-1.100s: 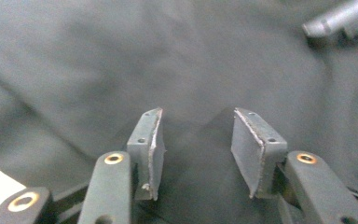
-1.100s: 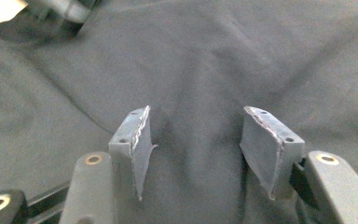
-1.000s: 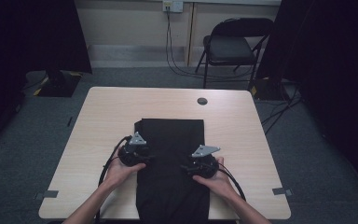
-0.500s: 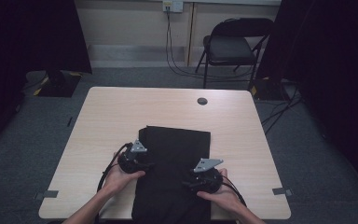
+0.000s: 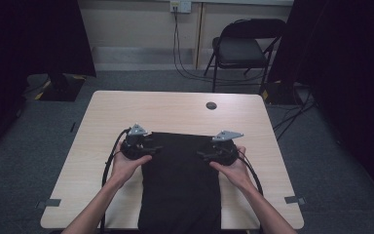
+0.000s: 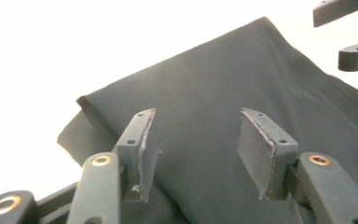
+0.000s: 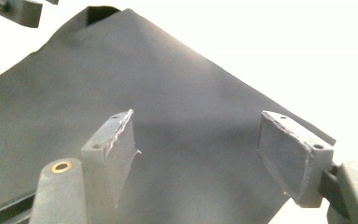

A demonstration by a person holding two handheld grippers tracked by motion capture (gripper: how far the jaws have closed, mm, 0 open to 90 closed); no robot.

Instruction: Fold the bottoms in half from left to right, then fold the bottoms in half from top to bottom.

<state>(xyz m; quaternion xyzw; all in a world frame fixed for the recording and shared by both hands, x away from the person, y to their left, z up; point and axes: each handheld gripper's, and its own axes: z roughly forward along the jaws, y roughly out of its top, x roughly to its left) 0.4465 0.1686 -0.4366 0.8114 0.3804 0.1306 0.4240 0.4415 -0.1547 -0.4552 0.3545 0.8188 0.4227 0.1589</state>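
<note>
A black cloth [image 5: 182,180], smooth, matte and folded into a long rectangle, lies flat on the pale wood-grain table [image 5: 102,117], running from the middle of the top to the near edge, with a lower layer peeking out at one far corner. The left gripper [image 5: 152,147] sits at the cloth's far left corner and the right gripper [image 5: 202,155] at its far right corner. Both have just been opening, and their flat grey pads [image 6: 147,149] stand apart above the fabric, gripping nothing
</note>
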